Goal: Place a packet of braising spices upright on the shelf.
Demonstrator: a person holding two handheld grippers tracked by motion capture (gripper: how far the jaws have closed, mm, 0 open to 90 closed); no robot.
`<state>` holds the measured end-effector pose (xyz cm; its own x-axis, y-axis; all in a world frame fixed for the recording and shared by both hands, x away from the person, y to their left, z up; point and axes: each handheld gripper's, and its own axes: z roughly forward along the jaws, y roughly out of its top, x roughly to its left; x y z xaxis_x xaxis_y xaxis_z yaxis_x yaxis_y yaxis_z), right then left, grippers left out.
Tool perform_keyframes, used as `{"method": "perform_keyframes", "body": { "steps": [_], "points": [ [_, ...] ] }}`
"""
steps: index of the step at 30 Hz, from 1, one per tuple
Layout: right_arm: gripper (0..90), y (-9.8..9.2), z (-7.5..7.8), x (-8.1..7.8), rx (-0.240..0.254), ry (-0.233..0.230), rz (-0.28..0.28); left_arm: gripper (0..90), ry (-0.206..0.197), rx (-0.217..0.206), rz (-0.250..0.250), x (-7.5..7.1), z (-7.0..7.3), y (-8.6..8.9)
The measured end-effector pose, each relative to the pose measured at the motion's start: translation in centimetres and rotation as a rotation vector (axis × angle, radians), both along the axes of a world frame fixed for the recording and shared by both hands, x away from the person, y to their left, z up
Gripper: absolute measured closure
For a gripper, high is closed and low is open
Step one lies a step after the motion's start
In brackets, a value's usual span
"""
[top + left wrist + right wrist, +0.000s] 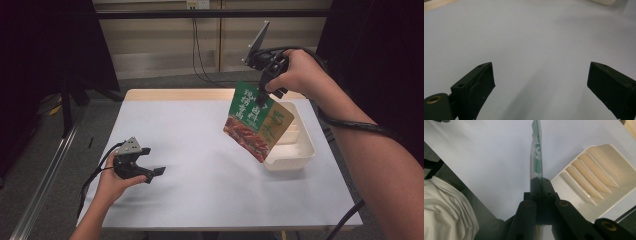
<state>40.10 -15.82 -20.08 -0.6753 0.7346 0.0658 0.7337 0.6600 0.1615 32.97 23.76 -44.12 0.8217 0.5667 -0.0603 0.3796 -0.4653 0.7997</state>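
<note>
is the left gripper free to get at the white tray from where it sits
Probably yes: the left gripper is open and holds nothing, and bare table lies between it and the white tray. The right gripper holds the snack pouch above the tray.

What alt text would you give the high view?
The right claw holds a green snack pouch in the air above a white tray. The left claw rests open on the white table.

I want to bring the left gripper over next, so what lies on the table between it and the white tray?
Nothing: in the high view the table is bare between the left gripper and the white tray. The snack pouch hangs above, clamped in the right gripper.
</note>
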Motion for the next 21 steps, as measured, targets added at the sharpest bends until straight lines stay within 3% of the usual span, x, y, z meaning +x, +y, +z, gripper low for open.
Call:
{"method": "perform_keyframes", "body": {
  "steps": [10,21],
  "points": [
    [90.0,-0.8,0.7,0.8,0.006,-0.008,0.003,7.1,0.001,0.004,-0.002,0.0,0.0,0.0],
    [90.0,-2.0,1.1,1.0,-0.021,-0.025,0.004,7.2,0.002,0.016,0.006,0.1,0.0,0.1]
  ]
}}
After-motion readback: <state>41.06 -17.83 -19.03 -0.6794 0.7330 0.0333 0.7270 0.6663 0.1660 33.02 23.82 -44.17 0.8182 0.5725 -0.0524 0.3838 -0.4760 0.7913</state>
